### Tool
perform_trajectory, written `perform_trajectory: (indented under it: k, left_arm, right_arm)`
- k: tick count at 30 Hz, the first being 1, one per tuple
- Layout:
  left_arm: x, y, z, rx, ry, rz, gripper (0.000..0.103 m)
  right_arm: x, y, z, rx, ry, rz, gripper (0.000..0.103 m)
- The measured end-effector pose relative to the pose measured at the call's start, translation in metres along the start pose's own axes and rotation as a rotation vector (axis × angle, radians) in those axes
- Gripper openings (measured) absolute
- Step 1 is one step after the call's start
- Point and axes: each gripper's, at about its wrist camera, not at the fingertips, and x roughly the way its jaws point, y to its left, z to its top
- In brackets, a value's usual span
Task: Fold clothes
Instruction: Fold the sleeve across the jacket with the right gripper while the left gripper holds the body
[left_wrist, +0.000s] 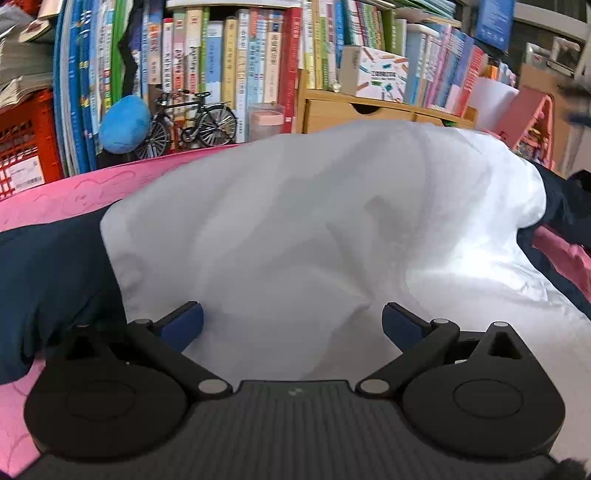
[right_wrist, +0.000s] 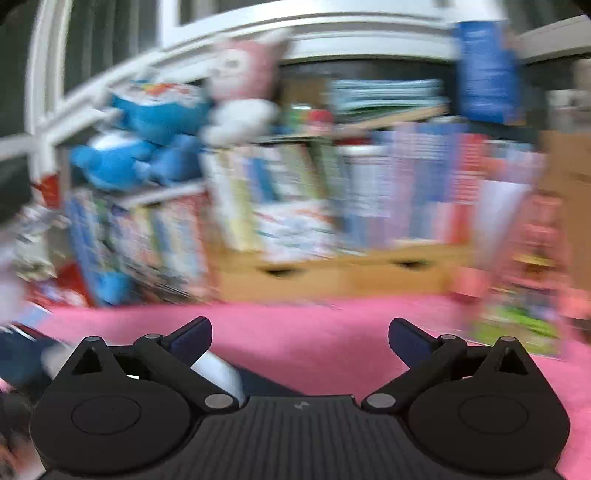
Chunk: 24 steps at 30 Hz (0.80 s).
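Both the left gripper (left_wrist: 291, 319) and right gripper (right_wrist: 300, 334) are held spread wide, empty, above a white-and-navy garment (left_wrist: 295, 221) on a pink mat (right_wrist: 314, 332)

White garment (left_wrist: 295, 229) ahead of left gripper (left_wrist: 291, 325), navy sleeves at both its sides. Pink surface (left_wrist: 55, 199) beneath, faint embossed figures. Gripper black, blue pads (left_wrist: 184, 325). Blue plush (left_wrist: 123, 123) ahead-left. Orange crate (left_wrist: 26, 144) far left.

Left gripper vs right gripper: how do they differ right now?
The left gripper sits low over the white garment, fabric between its fingers; the right gripper faces the bare pink mat. The left view is sharp, the right motion-blurred. Both are open, gripping nothing.
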Motion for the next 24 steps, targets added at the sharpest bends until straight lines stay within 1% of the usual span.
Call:
perform_trajectory:
  k: [1,3,4,5,6,7,8,13,14,15,16,18,22,24]
  left_arm:
    - [0.000,0.000,-0.002,0.001,-0.003,-0.012,0.103]
    - [-0.004,0.005,-0.005,-0.006,-0.015,-0.063,0.103]
    - [-0.006,0.007,-0.006,-0.012,-0.022,-0.094,0.103]
    - [-0.009,0.011,-0.008,-0.024,-0.034,-0.129,0.103]
    - [-0.013,0.018,-0.010,-0.049,-0.054,-0.171,0.103]
    - [-0.018,0.024,-0.011,-0.079,-0.080,-0.202,0.103]
    - [-0.024,0.032,-0.011,-0.116,-0.118,-0.208,0.103]
    - [-0.055,0.071,-0.011,-0.304,-0.306,-0.240,0.103]
    - [-0.061,0.076,-0.011,-0.329,-0.338,-0.229,0.103]
    - [-0.063,0.076,-0.010,-0.326,-0.352,-0.183,0.103]
    - [-0.064,0.075,-0.009,-0.310,-0.354,-0.140,0.103]
    - [-0.060,0.068,-0.004,-0.271,-0.329,-0.088,0.103]
    - [-0.049,0.051,0.007,-0.193,-0.262,-0.001,0.103]
    - [-0.040,0.041,0.006,-0.132,-0.204,0.065,0.103]
  right_arm:
    - [0.029,0.014,0.004,-0.014,0.013,0.036,0.099]
    - [0.089,0.046,0.006,-0.059,0.082,0.092,0.081]
    - [0.119,0.059,0.003,-0.071,0.133,0.111,0.056]
    - [0.145,0.070,-0.004,-0.071,0.203,0.133,0.033]
    - [0.169,0.083,-0.013,-0.068,0.279,0.158,0.026]
    - [0.180,0.097,-0.024,-0.086,0.326,0.184,0.024]
    - [0.183,0.111,-0.037,-0.117,0.357,0.211,0.025]
    - [0.140,0.147,-0.082,-0.332,0.373,0.241,0.025]
    - [0.130,0.149,-0.089,-0.363,0.387,0.248,0.025]
    - [0.119,0.150,-0.096,-0.394,0.402,0.254,0.025]
    - [0.110,0.152,-0.105,-0.431,0.410,0.252,0.025]
    - [0.096,0.155,-0.119,-0.483,0.397,0.238,0.025]
    - [0.077,0.148,-0.132,-0.461,0.346,0.237,0.026]
    - [0.071,0.148,-0.135,-0.476,0.330,0.240,0.026]
